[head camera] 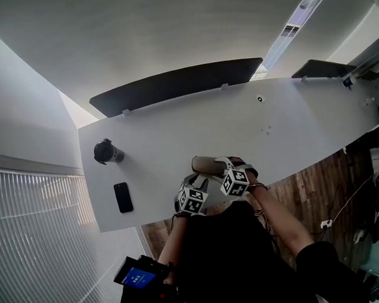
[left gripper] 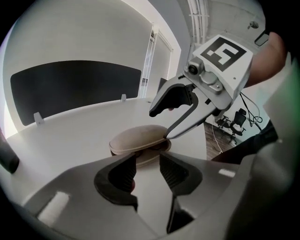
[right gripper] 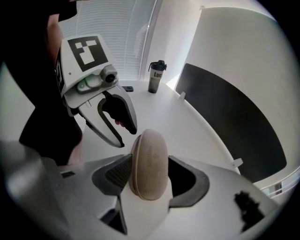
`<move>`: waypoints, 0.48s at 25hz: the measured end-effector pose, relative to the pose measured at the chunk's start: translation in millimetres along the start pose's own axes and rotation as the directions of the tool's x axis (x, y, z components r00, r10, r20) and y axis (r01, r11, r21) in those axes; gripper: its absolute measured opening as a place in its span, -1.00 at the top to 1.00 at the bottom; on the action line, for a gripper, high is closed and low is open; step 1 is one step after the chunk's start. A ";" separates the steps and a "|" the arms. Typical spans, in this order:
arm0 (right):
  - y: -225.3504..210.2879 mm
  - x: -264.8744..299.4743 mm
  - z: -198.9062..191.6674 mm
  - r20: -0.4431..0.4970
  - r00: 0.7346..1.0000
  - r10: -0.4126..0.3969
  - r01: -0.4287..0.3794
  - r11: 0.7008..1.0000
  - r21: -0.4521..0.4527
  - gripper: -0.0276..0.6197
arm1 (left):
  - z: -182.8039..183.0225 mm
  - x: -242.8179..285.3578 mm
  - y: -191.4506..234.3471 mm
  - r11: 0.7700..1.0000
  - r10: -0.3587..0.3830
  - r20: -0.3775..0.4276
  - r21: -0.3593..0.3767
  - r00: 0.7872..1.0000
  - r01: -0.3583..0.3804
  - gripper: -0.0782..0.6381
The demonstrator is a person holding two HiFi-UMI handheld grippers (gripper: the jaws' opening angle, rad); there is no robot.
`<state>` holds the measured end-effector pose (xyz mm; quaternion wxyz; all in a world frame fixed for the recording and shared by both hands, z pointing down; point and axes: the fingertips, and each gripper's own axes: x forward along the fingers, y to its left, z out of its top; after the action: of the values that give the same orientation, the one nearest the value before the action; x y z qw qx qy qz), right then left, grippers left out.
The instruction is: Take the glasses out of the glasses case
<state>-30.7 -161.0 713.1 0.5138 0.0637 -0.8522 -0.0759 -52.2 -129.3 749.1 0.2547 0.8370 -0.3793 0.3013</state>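
One table (head camera: 177, 135) carries everything; two dark panels (head camera: 173, 85) stand along its far edge. Two grippers meet at the near edge, within my reach. My right gripper (right gripper: 150, 176), jaws fully apart, straddles the one beige case (right gripper: 149, 161) without squeezing it, presumably to steady it. My left gripper (left gripper: 147, 164), also spread and empty, faces the case's seam, likely to lift the lid. One mug (head camera: 106, 152) and one phone (head camera: 123, 197) sit well apart, out of the way. Glasses: none visible.
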 end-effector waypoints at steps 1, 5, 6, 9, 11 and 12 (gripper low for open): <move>-0.7 0.9 -0.2 -0.004 1.000 0.002 -0.002 1.000 -0.010 0.16 | 0.9 3.8 -1.4 1.000 -0.007 -0.009 0.017 1.000 0.007 0.32; 3.6 9.2 -2.3 -0.021 1.000 0.013 -0.015 0.996 -0.093 0.16 | 0.1 14.7 -1.6 0.987 -0.010 -0.051 0.157 0.999 0.017 0.32; 4.2 11.3 -4.7 -0.027 1.000 0.016 -0.019 0.994 -0.110 0.16 | 0.7 16.6 -0.6 0.985 -0.008 -0.056 0.173 0.998 0.018 0.32; -2.0 14.0 -12.6 -0.038 0.999 0.015 -0.020 0.991 -0.131 0.16 | 3.4 21.9 3.0 0.983 -0.010 -0.072 0.180 0.997 0.023 0.32; -3.7 16.5 -15.2 -0.035 0.999 0.014 -0.019 0.992 -0.121 0.16 | 0.2 23.8 3.2 0.980 -0.010 -0.088 0.199 0.996 0.028 0.32; -5.3 18.0 -16.8 -0.036 0.999 0.016 -0.020 0.993 -0.114 0.16 | -0.5 26.1 3.6 0.976 -0.011 -0.095 0.214 0.995 0.031 0.32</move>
<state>-24.0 -170.7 735.3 0.5321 0.0280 -0.8378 -0.1188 -41.3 -143.7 768.3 0.1832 0.8486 -0.3234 0.3764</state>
